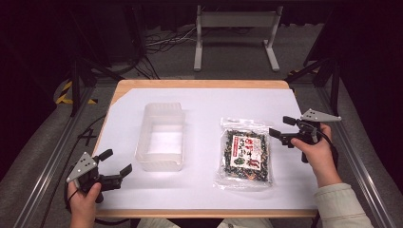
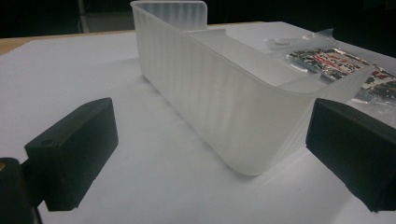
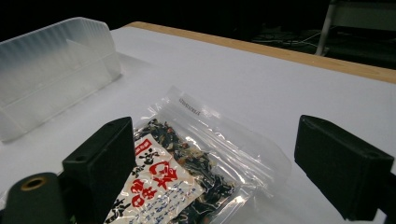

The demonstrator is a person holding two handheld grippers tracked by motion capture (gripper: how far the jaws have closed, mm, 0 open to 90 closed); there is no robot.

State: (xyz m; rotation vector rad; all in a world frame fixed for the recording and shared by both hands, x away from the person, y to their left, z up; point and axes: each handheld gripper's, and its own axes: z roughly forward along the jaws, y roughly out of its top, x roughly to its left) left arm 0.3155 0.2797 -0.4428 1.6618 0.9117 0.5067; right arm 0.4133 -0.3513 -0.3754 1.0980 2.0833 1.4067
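A translucent plastic bin (image 1: 160,137) stands empty on the white table sheet, left of centre; its near corner (image 2: 243,112) looms large in the left gripper view. A clear zip bag of dark dried food with a red and white label (image 1: 245,154) lies flat to the bin's right, and the right gripper view looks down on it (image 3: 187,172). My left gripper (image 1: 115,163) is open near the table's front left corner, short of the bin. My right gripper (image 1: 282,126) is open just right of the bag's top edge, jaws empty.
The white sheet (image 1: 209,102) covers a wooden table (image 1: 199,84). Metal rails run along both sides. A white frame stand (image 1: 235,35) and cables sit on the floor beyond the far edge. Bare sheet lies between bin and bag.
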